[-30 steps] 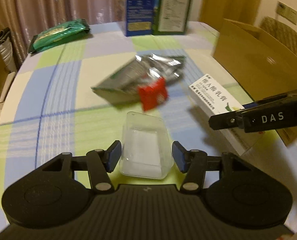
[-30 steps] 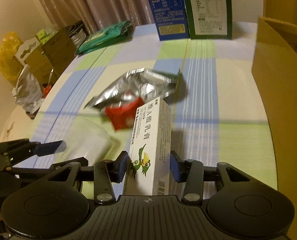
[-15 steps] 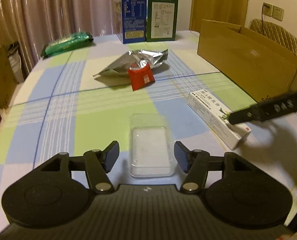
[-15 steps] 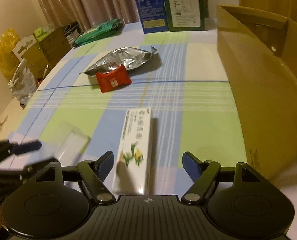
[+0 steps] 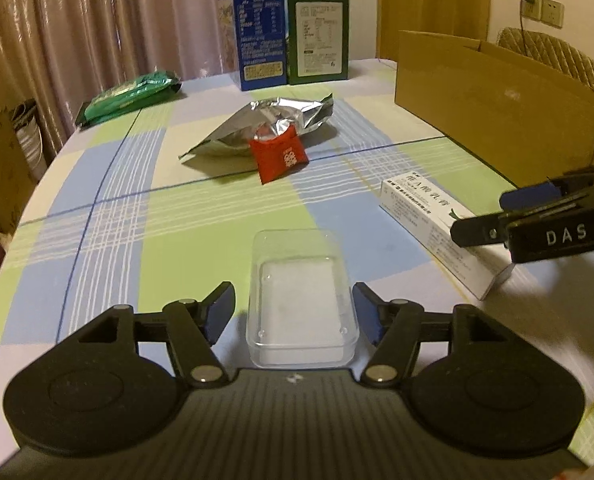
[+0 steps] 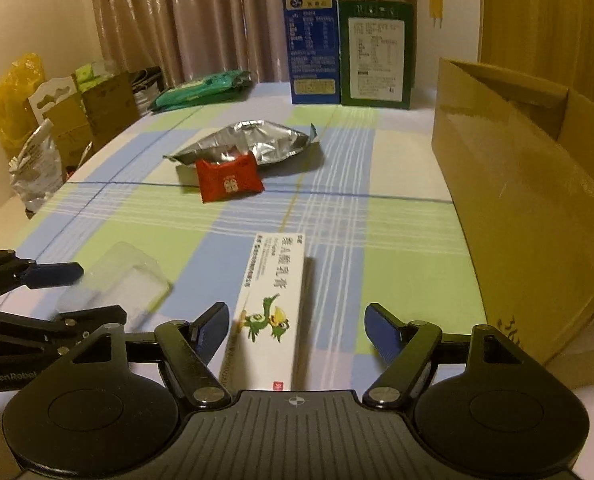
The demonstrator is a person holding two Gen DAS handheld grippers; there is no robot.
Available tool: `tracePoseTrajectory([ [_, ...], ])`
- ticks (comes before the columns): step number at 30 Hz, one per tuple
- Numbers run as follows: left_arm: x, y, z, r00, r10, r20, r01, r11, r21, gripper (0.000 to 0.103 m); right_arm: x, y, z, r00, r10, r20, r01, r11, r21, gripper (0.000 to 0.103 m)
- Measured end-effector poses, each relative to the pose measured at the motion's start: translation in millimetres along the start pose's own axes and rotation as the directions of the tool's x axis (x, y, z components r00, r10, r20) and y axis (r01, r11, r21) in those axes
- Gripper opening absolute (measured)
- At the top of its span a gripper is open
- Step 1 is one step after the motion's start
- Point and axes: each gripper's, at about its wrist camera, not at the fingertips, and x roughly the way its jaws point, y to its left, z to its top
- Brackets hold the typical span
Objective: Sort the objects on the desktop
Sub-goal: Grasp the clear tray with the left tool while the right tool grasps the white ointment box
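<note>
left gripper (image 5: 293, 312): jaws opening, pads either side of the clear plastic box (image 5: 300, 300) with a gap showing, no grip.
clear plastic box: sits on the checked tablecloth (image 5: 109, 216), nearest the left gripper; thin rigid transparent walls, rounded corners, white inside. Likely light, slick, could crack if squeezed hard; take it across the short sides, low down.
foil pouch (image 5: 265, 126): mid-table, crinkled silver film, soft and flat; would fold under a pinch, best taken at an edge seam.
red sachet (image 5: 282, 156): leans on the pouch's near edge; small glossy pillow pack, light, squashy.
ointment carton (image 6: 271, 308): long white card box with a green bird print, lying flat between the right gripper's pads, not touched. Stiff but crushable; grip across the narrow width mid-length.
right gripper (image 6: 297, 330): jaws wide, holding nothing.
cardboard box (image 6: 529, 200): open-topped, brown, along the right edge of the table; likely the drop-off.
</note>
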Motion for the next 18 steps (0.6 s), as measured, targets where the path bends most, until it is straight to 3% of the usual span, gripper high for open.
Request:
tracePoseTrajectory([
  [7,8.9,-3.1,-2.1,1.000,-0.003,-0.011,0.003,1.000,-0.013,0.060,9.1,4.2,-5.6,0.999,0.023,-0.032,-0.023,1.000,0.006,0.073],
  [13,11.5,-4.4,-3.5,1.000,-0.007,-0.020,0.006,1.000,-0.029,0.060,15.5,16.8,-12.0,0.999,0.024,-0.022,-0.026,0.998,-0.055,0.072],
  [18,13.8,0.2,-3.5,1.000,-0.003,-0.027,0.002,0.998,-0.063,0.060,20.5,24.9,-14.2,1.000,-0.002,0.005,0.003,0.995,-0.096,0.050],
])
